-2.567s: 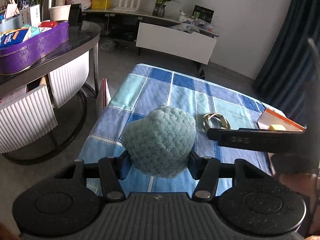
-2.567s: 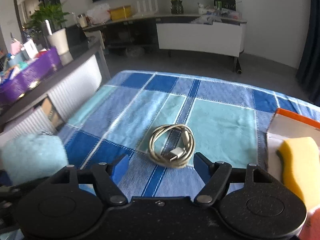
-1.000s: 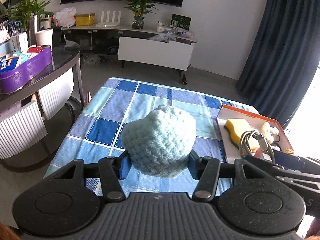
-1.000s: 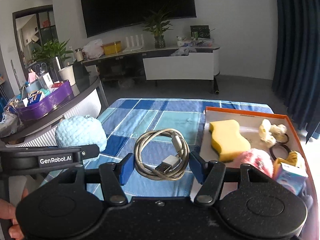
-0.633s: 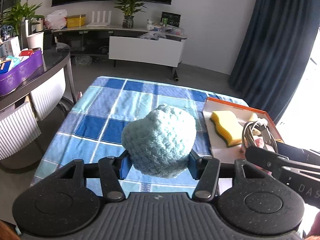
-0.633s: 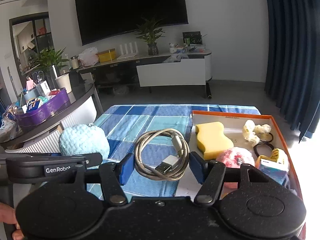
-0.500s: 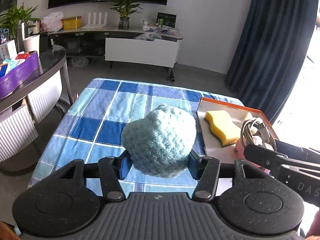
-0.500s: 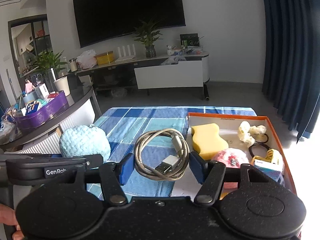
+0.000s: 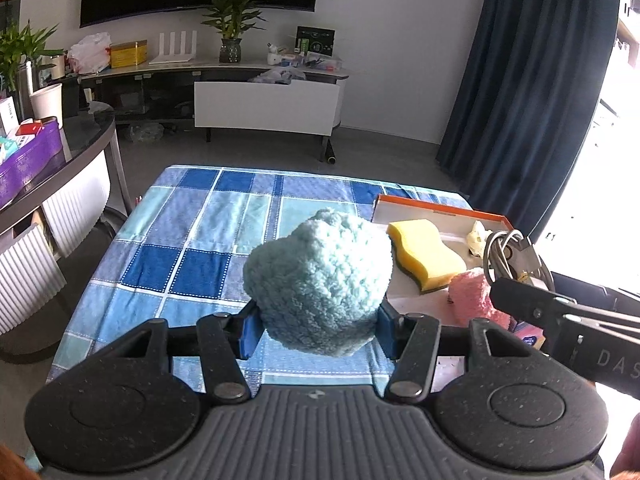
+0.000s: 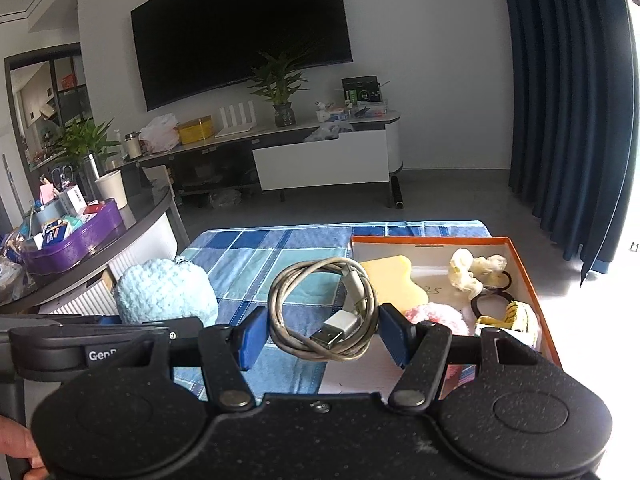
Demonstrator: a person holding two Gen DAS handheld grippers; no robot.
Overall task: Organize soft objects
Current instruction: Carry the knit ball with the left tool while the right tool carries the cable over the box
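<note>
Both tools are gripping something above the near edge of the tabletop. Left tool (image 9: 316, 326) is clamping a fluffy light-blue ball (image 9: 318, 280) between its blue pads (image 9: 247, 332), the yarn bulging over both of them. Right tool (image 10: 322, 336) is pinching a coiled grey cable (image 10: 320, 308) between its pads (image 10: 253, 336), with the coil's sides touching them and the USB plug (image 10: 334, 330) hanging at the coil's lower middle. In the right wrist view the ball is showing at the left, just beyond the black body of the left tool. In the left wrist view the cable is sticking up at the right, above the right tool's black finger.

Beyond both tools a blue checked cloth (image 9: 224, 232) is covering the tabletop. An orange-rimmed box (image 10: 532, 280) is sitting on the cloth's right side. Inside it, a yellow sponge (image 9: 426, 254) is lying toward the left, a pink fluffy ball (image 9: 474, 298) is resting just nearer than the sponge, and a cream scrunchie (image 10: 472, 270), a black hair tie (image 10: 490, 300) and a yellow striped piece (image 10: 516, 314) are lying toward the right.

Farther off, at the left, a purple tray (image 10: 76, 240) is standing on a dark round table. Against the far wall a low cabinet (image 10: 320, 164) is carrying a potted plant (image 10: 282, 84), under a dark screen (image 10: 240, 28). Dark blue curtains (image 10: 568, 100) are hanging at the right.
</note>
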